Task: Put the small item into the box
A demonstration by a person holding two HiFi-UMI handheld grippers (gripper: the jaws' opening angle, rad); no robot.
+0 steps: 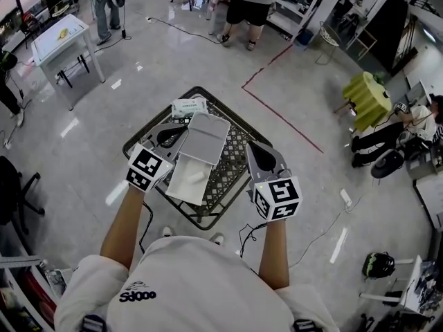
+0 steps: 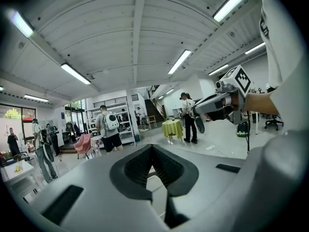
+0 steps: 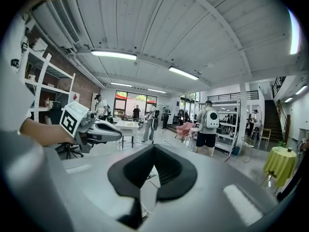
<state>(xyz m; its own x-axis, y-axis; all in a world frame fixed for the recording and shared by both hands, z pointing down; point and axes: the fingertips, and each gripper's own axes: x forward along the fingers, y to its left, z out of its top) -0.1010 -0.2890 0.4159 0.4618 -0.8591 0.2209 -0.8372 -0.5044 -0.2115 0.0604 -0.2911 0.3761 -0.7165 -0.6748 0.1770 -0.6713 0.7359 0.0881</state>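
A white box (image 1: 208, 138) lies on a small black mesh table (image 1: 235, 178), its lid open toward me. At the table's far edge, just beyond the box, sits a small white packet (image 1: 188, 106). My left gripper (image 1: 169, 138) hovers over the table's left side, jaws shut and empty. My right gripper (image 1: 259, 153) hangs over the right side, also shut with nothing in it. Both point out level across the room. The left gripper view shows its closed jaws (image 2: 152, 148) and the right gripper (image 2: 219, 103) opposite. The right gripper view shows its closed jaws (image 3: 154, 148) and the left gripper (image 3: 94, 129).
Several people stand at the far end of the room (image 1: 249, 5). A white table (image 1: 62, 37) is at the left and a yellow-green draped table (image 1: 367, 99) at the right. A red tape line (image 1: 280, 116) and cables (image 1: 249, 235) cross the floor.
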